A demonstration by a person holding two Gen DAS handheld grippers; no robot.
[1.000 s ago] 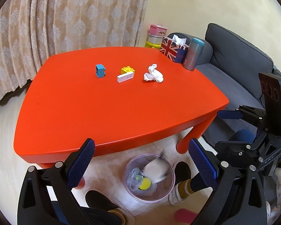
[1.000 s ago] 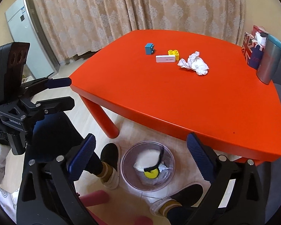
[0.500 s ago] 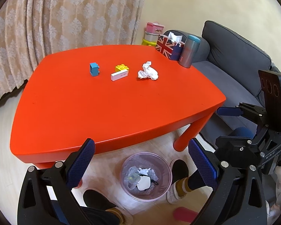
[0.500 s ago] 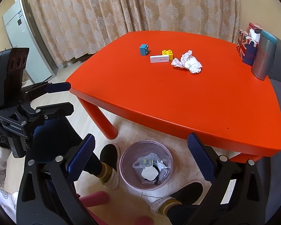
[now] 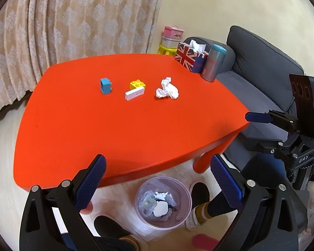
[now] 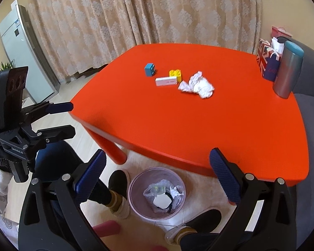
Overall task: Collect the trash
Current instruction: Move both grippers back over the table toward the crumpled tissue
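Crumpled white tissue (image 5: pixel 167 89), one piece, lies far on the red surface (image 5: pixel 115 129); left of it sit three blocks: yellow (image 5: pixel 137 84), white (image 5: pixel 134 93), blue (image 5: pixel 105 86); one clear pink bin (image 5: pixel 162 202) holding trash stands on the floor below the near edge; left claw (image 5: pixel 158 185) and right claw (image 6: pixel 157 179) hang spread wide, empty.

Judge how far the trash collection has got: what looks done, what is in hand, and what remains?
Done: the bin on the floor already holds wrappers and scraps. In hand: nothing; the left gripper and right gripper both stand open and empty above the bin. Left: the crumpled tissue lies on the red table, beside the toy blocks.
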